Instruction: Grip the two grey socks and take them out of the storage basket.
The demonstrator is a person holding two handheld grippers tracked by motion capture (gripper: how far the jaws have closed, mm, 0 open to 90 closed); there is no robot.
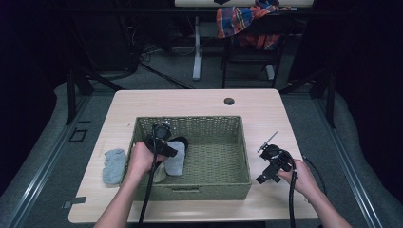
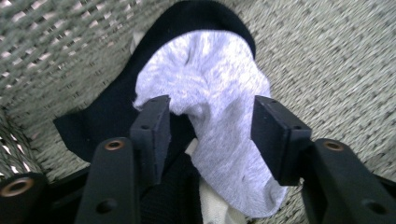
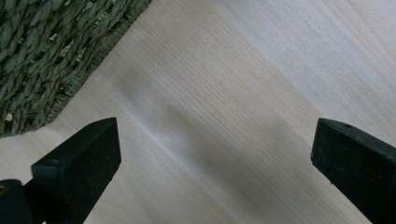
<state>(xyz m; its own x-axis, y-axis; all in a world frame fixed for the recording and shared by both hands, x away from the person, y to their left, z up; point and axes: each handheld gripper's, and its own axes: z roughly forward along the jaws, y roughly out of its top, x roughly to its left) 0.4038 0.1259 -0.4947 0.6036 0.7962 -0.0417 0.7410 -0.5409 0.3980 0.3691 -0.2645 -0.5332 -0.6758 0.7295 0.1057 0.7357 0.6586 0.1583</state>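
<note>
Here the left gripper (image 2: 210, 135) sits low in the basket (image 1: 237, 156), jaws half closed on either side of the grey sock (image 2: 210, 93), pads not yet pressing; pinch the grey fabric alone, clear of the black sock (image 2: 107, 121) beneath. Farther off, the right gripper (image 3: 212, 154) hangs open over the table (image 3: 261, 70)

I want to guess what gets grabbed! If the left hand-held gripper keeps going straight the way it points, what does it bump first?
Most likely the light grey sock in the basket: it already lies between the left hand-held gripper's half-closed jaws, on top of a black sock. How close it is remains hard to judge.
</note>
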